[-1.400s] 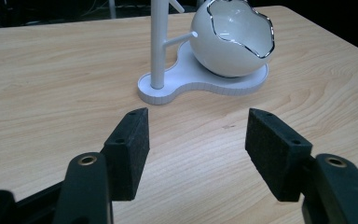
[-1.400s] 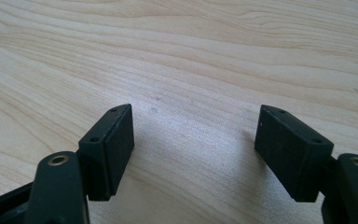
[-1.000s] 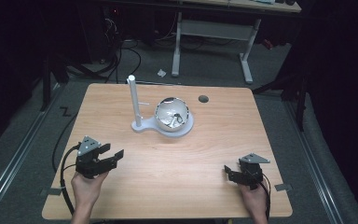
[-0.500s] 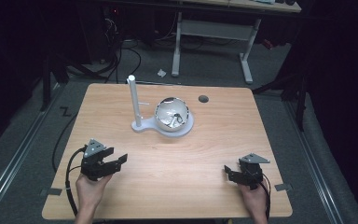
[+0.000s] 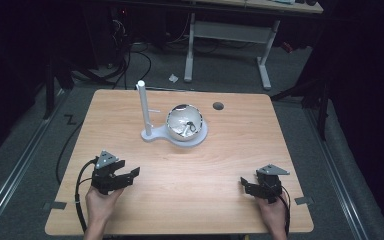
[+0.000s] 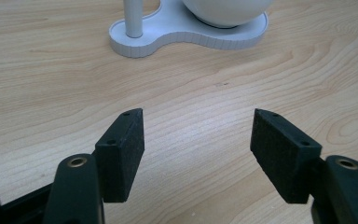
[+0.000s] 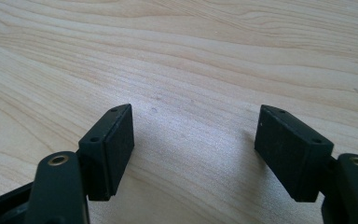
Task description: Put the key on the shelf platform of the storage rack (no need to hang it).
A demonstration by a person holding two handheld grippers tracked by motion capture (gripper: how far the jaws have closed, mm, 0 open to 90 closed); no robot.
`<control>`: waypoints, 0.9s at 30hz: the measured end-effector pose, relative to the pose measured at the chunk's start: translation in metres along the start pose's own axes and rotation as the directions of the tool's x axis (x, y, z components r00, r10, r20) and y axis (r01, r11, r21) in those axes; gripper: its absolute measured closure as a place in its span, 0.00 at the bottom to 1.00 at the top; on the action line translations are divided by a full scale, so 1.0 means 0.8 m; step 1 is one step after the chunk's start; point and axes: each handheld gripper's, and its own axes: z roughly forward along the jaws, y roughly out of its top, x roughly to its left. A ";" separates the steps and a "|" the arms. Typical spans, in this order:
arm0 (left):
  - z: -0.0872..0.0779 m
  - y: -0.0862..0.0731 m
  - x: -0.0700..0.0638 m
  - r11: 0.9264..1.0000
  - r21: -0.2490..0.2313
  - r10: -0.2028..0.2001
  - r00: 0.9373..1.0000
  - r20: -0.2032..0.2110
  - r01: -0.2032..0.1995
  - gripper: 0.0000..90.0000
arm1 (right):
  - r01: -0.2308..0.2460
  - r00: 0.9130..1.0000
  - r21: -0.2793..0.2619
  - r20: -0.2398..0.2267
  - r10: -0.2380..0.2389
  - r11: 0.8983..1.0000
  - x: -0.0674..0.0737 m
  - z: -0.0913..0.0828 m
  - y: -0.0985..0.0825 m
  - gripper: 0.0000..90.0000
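A white stand point(image 5: 156, 135) with an upright white post point(image 5: 143, 106) and a round white bowl point(image 5: 185, 122) rests at the middle back of the wooden table point(image 5: 220, 160); something metallic lies in the bowl. In the left gripper view the stand's base point(image 6: 168, 35) and the bowl's underside point(image 6: 226, 11) lie ahead of the jaws. My left gripper point(image 5: 130, 175) point(image 6: 198, 144) is held at the front left, open and empty, pointing towards the stand. My right gripper point(image 5: 246, 186) point(image 7: 193, 144) is held at the front right, open over bare wood.
A dark round hole point(image 5: 218, 106) sits in the tabletop behind the bowl to the right. Cables trail from both grippers off the front edge. Beyond the table stand a desk frame point(image 5: 227, 35) and floor cables point(image 5: 130, 60).
My left gripper has shifted slightly right and towards the front edge and turned a little. The right gripper has stayed still.
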 end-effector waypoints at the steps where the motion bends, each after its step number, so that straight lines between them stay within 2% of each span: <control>1: 0.002 -0.001 -0.001 1.000 0.001 0.000 1.000 0.000 0.000 0.39 | 0.000 1.000 0.000 0.000 0.000 1.000 0.000 0.000 0.000 0.32; 6: 0.007 -0.004 -0.001 1.000 0.021 0.006 1.000 -0.007 -0.006 0.39 | 0.000 1.000 0.000 0.000 0.000 1.000 0.000 0.000 0.000 0.32; 13: 0.015 -0.010 0.000 1.000 0.020 0.013 1.000 -0.024 -0.013 0.39 | -0.002 1.000 0.000 0.001 0.002 1.000 0.000 0.000 0.000 0.32; 27: 0.030 -0.020 -0.002 0.999 0.031 -0.007 1.000 -0.020 0.007 0.39 | -0.002 1.000 0.000 0.000 0.002 1.000 0.000 0.000 0.000 0.32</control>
